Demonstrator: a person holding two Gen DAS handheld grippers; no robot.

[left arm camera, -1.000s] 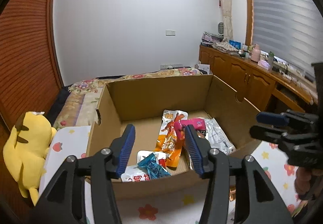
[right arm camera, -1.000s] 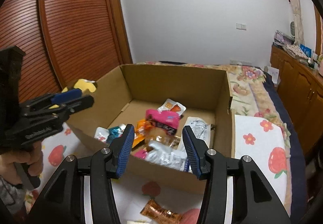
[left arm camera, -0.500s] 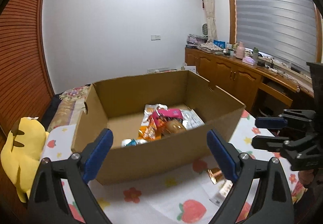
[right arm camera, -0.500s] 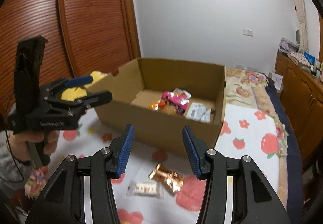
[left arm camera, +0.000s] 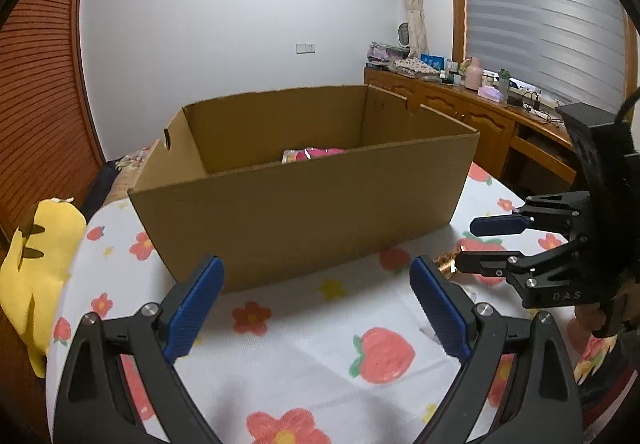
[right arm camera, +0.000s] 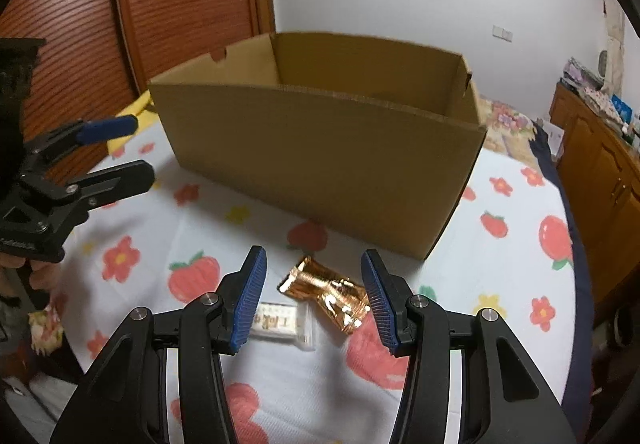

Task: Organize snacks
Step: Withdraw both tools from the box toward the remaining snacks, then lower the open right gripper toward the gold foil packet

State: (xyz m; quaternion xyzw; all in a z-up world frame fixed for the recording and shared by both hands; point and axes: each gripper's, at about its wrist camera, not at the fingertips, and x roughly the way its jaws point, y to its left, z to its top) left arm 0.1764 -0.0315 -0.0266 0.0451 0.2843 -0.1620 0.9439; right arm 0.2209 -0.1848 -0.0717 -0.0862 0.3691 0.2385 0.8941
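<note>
A brown cardboard box (left arm camera: 312, 212) stands on a fruit-and-flower tablecloth (left arm camera: 328, 348); a pink snack packet (left arm camera: 316, 154) shows over its near wall. In the right wrist view the box (right arm camera: 320, 156) is ahead. A gold foil snack (right arm camera: 326, 292) and a clear-wrapped white snack (right arm camera: 282, 324) lie on the cloth before it. My right gripper (right arm camera: 312, 304) is open, low over both snacks, the gold one between its fingers. My left gripper (left arm camera: 316, 308) is open and empty, low in front of the box. The right gripper (left arm camera: 476, 244) also shows in the left wrist view.
A yellow plush toy (left arm camera: 36, 264) lies at the table's left edge. A wooden sideboard (left arm camera: 480, 120) with clutter runs along the right wall. A wooden slatted door (right arm camera: 168, 4) is behind the box. A bed with floral bedding (right arm camera: 508, 128) lies beyond.
Both grippers have pulled back from over the box and dropped low to the cloth. The left gripper has opened wide. The right gripper has opened wider around the gold snack.
</note>
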